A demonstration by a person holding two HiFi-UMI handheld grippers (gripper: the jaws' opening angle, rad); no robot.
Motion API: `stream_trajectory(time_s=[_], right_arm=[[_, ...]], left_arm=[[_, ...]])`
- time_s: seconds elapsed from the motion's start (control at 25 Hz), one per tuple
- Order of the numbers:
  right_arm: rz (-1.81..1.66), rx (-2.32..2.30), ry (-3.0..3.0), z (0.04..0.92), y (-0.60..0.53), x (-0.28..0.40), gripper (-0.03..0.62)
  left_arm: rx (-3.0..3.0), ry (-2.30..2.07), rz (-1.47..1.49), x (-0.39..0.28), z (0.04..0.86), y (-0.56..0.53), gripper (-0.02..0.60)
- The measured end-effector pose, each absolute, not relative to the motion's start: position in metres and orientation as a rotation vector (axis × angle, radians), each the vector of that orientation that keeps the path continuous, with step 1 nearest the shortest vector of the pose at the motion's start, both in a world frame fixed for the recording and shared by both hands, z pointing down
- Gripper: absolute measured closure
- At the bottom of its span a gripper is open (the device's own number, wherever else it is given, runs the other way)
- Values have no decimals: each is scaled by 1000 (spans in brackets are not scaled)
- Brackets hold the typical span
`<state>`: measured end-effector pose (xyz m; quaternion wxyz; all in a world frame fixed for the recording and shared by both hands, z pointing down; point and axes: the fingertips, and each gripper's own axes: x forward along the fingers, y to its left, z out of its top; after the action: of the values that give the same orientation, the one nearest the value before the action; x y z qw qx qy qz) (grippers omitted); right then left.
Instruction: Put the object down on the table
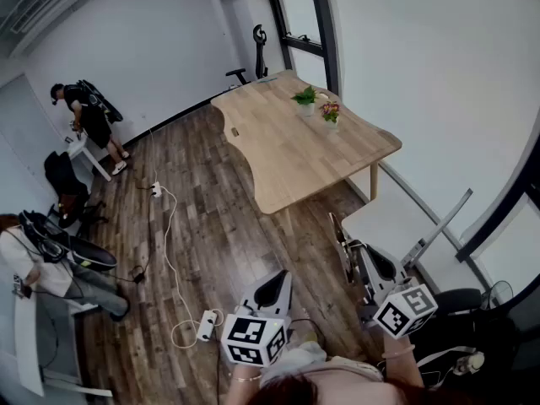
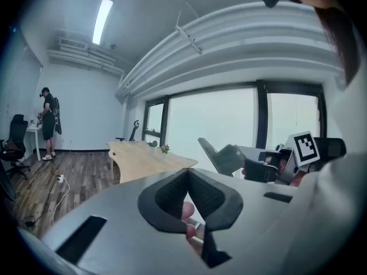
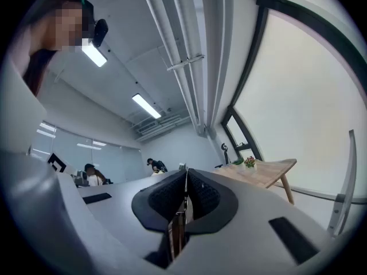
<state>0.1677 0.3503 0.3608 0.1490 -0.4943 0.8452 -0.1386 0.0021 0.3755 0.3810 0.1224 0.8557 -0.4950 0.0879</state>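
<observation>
Object: nothing that could be it shows up in any view, tbh, so where it sits can't be told. The left gripper [image 2: 186, 173] is held close to the body with its fingers shut tip to tip. Nothing is pinched there; only a bit of the person's own hand is seen through the gap behind. Same for the right gripper [image 3: 186, 173]: fingers pressed together, nothing held. Further out, the wooden floor [image 1: 211, 226] is crossed by a white cable [image 1: 173, 251]. The table [image 1: 295, 154] stands well apart, with flower pots [image 1: 305, 99] at its far end. The putting-down is probably either finished or not begun. Next, the table would need to be approached.
</observation>
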Motion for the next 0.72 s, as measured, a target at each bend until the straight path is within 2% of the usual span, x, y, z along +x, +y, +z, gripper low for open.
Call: stream_trajectory(time_s=[0.72], right_arm=[[-436,-1422,2362,359,301,132,588]], left_arm=[[2500,-1392,233,-36,387,326,580]])
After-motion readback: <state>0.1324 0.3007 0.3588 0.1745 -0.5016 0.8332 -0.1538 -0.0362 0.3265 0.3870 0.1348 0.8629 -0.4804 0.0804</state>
